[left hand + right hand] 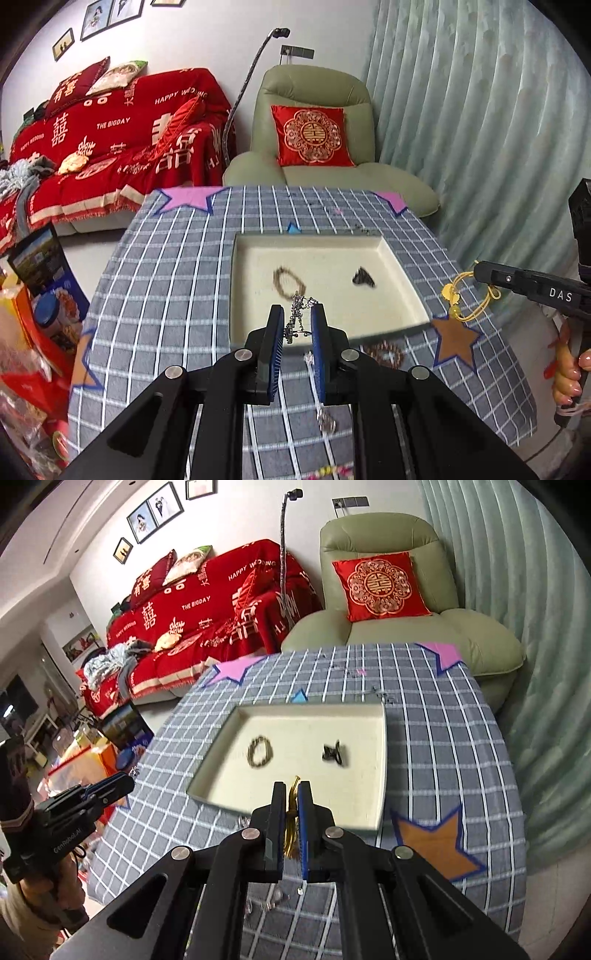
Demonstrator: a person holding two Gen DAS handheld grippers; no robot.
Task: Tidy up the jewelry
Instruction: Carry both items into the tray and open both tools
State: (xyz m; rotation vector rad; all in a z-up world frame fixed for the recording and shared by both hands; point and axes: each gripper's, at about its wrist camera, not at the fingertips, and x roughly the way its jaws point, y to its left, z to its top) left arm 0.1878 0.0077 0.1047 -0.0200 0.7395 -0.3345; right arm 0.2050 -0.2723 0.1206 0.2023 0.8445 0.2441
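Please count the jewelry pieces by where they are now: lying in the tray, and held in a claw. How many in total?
In the tray: 2, a brown bracelet and a dark piece.
Held in a claw: 2, a silver chain in the left claw, a yellow cord bracelet in the right claw.
Total: 4

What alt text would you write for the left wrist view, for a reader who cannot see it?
The left gripper holds a silver chain over the near edge of a cream tray on a checked tablecloth. The tray holds a brown bracelet and a dark clip. At right, the right gripper carries a yellow cord.
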